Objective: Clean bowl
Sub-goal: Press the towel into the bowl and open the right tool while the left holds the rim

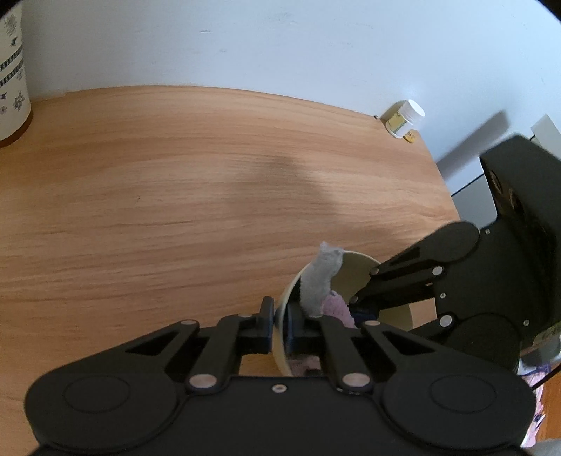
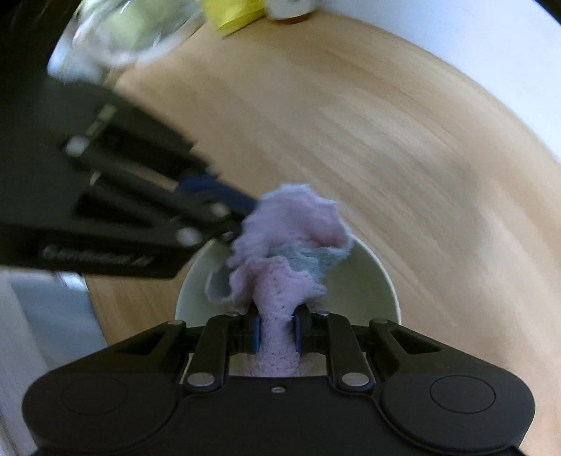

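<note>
A cream bowl (image 1: 354,272) stands on the wooden table. My left gripper (image 1: 280,324) is shut on the bowl's near rim, one finger outside and one inside. My right gripper (image 2: 277,331) is shut on a pink and grey cloth (image 2: 284,245) and holds it inside the bowl (image 2: 364,284). In the left wrist view the right gripper (image 1: 354,305) reaches into the bowl from the right, and the cloth (image 1: 320,280) sticks up over the rim. The right wrist view is blurred by motion.
A small white-capped bottle with a yellow label (image 1: 403,121) stands at the table's far right edge by the wall. A patterned white container (image 1: 12,70) stands at the far left. A glass object (image 2: 122,31) shows blurred in the right wrist view.
</note>
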The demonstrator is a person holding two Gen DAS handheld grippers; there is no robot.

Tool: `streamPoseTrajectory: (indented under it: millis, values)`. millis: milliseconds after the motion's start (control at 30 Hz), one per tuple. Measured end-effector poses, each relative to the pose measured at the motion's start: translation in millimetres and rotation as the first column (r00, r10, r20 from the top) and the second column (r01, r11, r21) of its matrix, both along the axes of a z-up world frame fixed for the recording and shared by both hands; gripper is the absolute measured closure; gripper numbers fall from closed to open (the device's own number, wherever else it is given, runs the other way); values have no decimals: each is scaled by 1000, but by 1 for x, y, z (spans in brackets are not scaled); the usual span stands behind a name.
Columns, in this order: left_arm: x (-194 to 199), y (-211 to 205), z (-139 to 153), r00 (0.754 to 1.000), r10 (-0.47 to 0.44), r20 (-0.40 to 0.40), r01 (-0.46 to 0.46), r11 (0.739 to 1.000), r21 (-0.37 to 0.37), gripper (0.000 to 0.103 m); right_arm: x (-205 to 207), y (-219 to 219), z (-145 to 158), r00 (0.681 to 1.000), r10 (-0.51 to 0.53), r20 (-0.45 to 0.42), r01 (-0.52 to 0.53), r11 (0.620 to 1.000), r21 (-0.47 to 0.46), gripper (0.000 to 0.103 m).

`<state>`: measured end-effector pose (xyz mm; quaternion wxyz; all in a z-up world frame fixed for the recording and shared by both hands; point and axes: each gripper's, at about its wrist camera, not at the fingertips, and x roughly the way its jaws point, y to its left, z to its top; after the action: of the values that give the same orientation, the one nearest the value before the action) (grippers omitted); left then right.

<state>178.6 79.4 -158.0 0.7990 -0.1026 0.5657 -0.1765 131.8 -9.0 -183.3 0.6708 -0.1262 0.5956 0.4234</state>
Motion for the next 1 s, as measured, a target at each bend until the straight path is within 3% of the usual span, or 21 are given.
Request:
streamPoseTrajectory:
  millis: [100,167,267,400,500,633,700,733,867,933,1000]
  values:
    - [1,0,0,1000,1,3,-1,1000,6,97,-3,1,1,996,-77,34,76,997,13,87]
    - [0,1,-1,1000,-6,1,6,1000,0,97,-23,-30,7,990,-120,75,121,993,1,87]
    - [-4,2,-1,1000,-13,4,13,1000,-2,96,-20,-59,11,973,-155,174,164,986,-42,87]
    - [-3,0,0,1000,-19,12,19,1000,7,96,-15,-74,24,960,-114,256,148,982,-118,84]
    - [-4,0,0,1000,-16,11,16,1000,7,96,-20,-134,42,955,-63,290,110,982,-151,83]
    - [-3,1,2,1000,-18,12,18,1000,-7,92,-19,-125,43,957,-35,289,88,981,-173,80]
    - [-4,4,6,1000,-18,25,18,999,-30,89,-22,-116,43,947,-1,322,60,983,-172,53]
    - [-5,6,9,999,-17,33,18,999,-43,87,-25,-115,45,938,11,348,51,984,-168,49]
    - [-12,8,31,992,-90,93,95,994,-45,86,-37,-128,67,902,24,431,44,988,-147,49]
    - [-17,1,47,973,-168,155,172,985,-13,74,-40,-122,78,877,20,481,52,989,-135,49]
    - [-20,-7,58,953,-231,197,232,973,17,71,-37,-113,82,870,-22,492,80,992,-97,49]
